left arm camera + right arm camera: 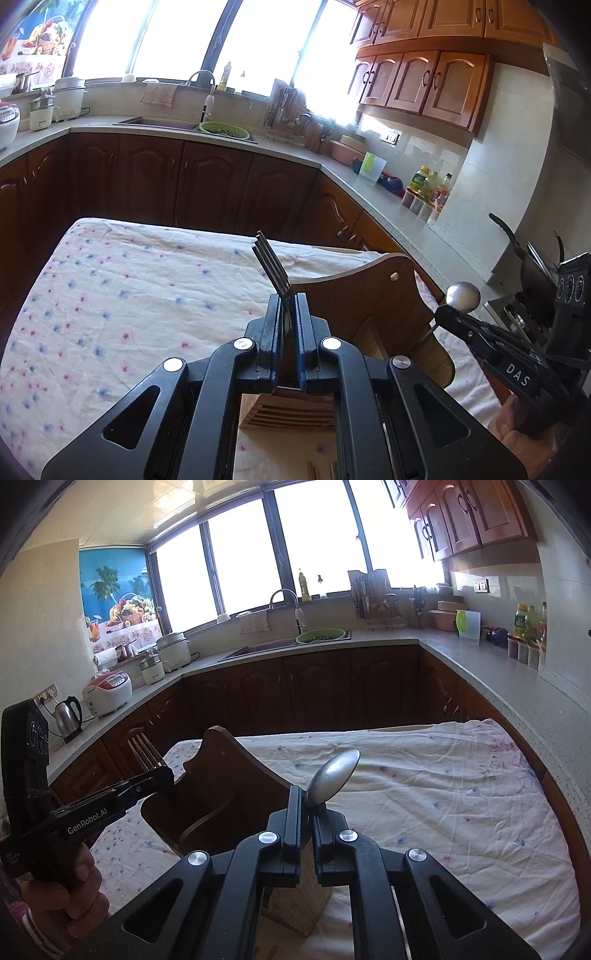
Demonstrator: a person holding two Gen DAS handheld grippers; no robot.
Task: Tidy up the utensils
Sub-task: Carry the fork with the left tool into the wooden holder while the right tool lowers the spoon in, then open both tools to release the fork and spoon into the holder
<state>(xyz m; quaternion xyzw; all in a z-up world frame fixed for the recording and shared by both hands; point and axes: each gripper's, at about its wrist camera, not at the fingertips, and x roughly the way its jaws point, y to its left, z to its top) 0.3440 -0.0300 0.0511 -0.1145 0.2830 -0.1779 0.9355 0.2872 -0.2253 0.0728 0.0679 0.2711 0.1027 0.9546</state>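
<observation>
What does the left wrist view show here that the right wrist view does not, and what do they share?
Only the left wrist view: a dark pan at the right edge and the slats inside the wooden holder.

Only the right wrist view: a steel kettle and rice cooker on the left counter.

Both: the fork in the left gripper, the spoon in the right gripper, the wooden holder and the floral cloth.

Colours and patterns noted at the work surface

Cloth (122, 295) ahead of both tools: cream, scattered blue and pink flowers. Wooden holder (369, 295) between the tools: mid-brown. Fork (271, 267) and spoon (332, 777): silver-grey. Left gripper (287, 306): black, blue pads. Right gripper (307, 805): black.
</observation>
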